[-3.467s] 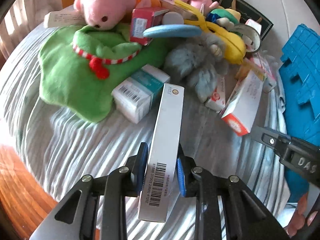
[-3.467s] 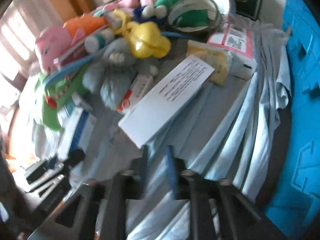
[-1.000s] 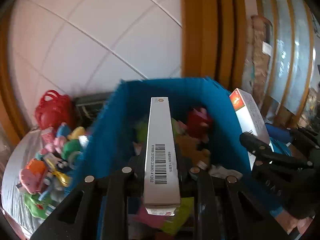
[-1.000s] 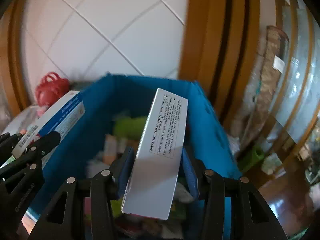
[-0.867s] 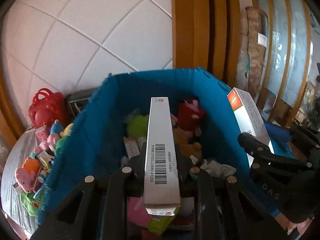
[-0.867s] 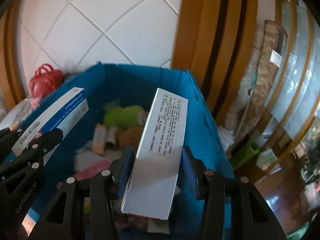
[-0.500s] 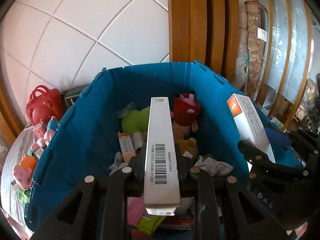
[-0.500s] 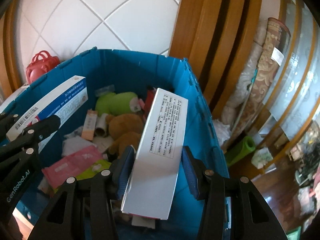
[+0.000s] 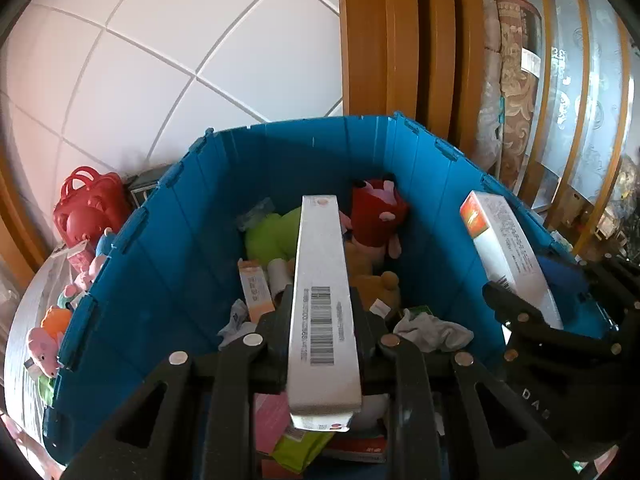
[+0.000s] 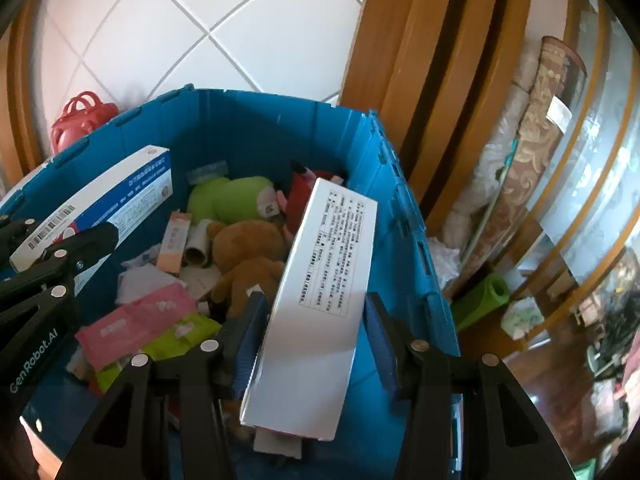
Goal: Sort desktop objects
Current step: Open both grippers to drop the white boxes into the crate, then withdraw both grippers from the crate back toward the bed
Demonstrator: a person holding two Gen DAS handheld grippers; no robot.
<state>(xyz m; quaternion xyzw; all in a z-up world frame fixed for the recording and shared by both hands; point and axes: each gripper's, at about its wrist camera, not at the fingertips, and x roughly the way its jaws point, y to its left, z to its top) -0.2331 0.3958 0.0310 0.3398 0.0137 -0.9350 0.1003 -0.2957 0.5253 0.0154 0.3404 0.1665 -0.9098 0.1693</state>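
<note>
My left gripper (image 9: 322, 312) is shut on a long narrow white box with a barcode (image 9: 322, 300) and holds it above the open blue crate (image 9: 168, 256). My right gripper (image 10: 312, 316) is shut on a wide white box with printed text (image 10: 324, 288), also above the blue crate (image 10: 404, 232). Each gripper shows in the other's view: the right one (image 9: 516, 304) with its red-cornered box (image 9: 504, 248), the left one (image 10: 80, 244) with its blue-and-white box (image 10: 100, 204). The crate holds plush toys, small boxes and packets.
A green plush (image 10: 228, 200), a red plush (image 9: 376, 216) and a brown bear (image 10: 248, 256) lie in the crate. A table with a striped cloth and toys (image 9: 48, 320) and a red toy basket (image 9: 86, 208) lie left of it. Wooden door frames (image 9: 404, 40) stand behind.
Both grippers have carried their boxes from the table to over the crate and have come lower and closer to it. The crate's contents now show more fully.
</note>
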